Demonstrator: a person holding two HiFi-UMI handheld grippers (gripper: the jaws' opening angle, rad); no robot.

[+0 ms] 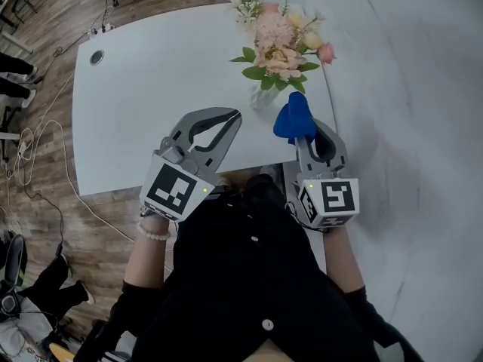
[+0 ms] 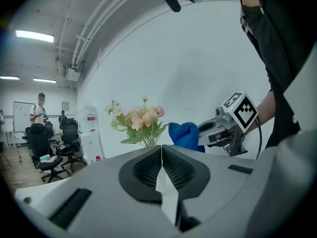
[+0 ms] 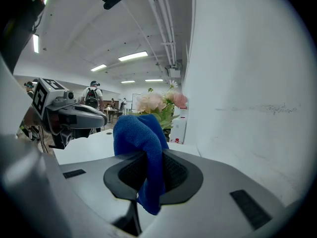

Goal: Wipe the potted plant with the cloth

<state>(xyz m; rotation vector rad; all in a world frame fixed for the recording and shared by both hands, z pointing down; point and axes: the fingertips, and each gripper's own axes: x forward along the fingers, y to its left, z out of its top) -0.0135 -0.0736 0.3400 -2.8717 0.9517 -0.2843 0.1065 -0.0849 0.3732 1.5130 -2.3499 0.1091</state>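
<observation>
Blue cloth [image 1: 293, 118] is pinched in your right gripper [image 1: 302, 133], bunched over the tips. The potted plant [image 1: 281, 51], pink and cream flowers with green leaves in a clear vase, stands upright at top centre of the head view, near the white table's [image 1: 151, 81] right edge, just beyond the cloth. Your right gripper is nearer. Your left gripper [image 1: 230, 119] is pressed together and empty.

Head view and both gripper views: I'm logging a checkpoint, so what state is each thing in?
left gripper, jaws shut, empty.
right gripper, jaws shut on the cloth.
cloth, bunched, held off the table.
potted plant, upright on the table.
</observation>
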